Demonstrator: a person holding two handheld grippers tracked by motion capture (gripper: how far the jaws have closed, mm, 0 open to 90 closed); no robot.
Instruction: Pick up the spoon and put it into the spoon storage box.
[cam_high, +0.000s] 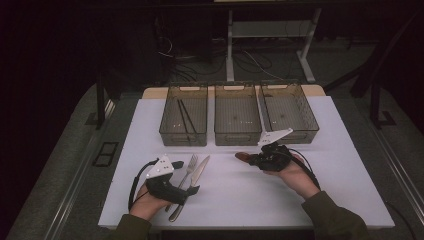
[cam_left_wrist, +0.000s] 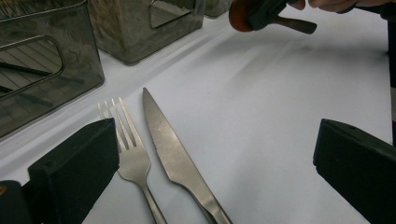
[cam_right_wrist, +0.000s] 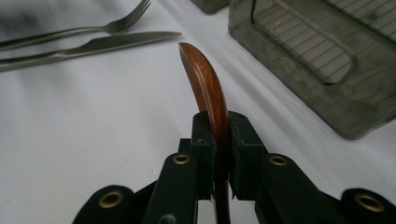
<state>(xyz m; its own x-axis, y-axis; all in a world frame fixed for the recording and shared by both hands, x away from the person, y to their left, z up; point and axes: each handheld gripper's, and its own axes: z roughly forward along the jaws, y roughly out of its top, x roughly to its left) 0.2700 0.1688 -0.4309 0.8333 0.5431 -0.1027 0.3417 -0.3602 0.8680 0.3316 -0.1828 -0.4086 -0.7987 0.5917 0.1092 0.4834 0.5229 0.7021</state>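
A white tabletop (cam_high: 240, 195) carries three clear bins (cam_high: 237, 120) in a row at its far side. The left tool (cam_high: 181, 186) rests spread over a knife (cam_left_wrist: 177, 158) and fork (cam_left_wrist: 130, 154). The right tool (cam_right_wrist: 218, 140), raised near the middle bin, pinches a wooden spoon (cam_right_wrist: 205, 88) edge-on above the tabletop.

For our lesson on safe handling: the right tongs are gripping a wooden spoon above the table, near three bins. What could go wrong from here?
1. The right tongs pinch the wooden spoon edge-on across a narrow part, so it might twist or slip out.
2. The three bins stand close together; the spoon could clip a rim or land in the wrong one.
3. The left tongs hang open over the fork and knife, which lie close together; a careless grab might catch both.
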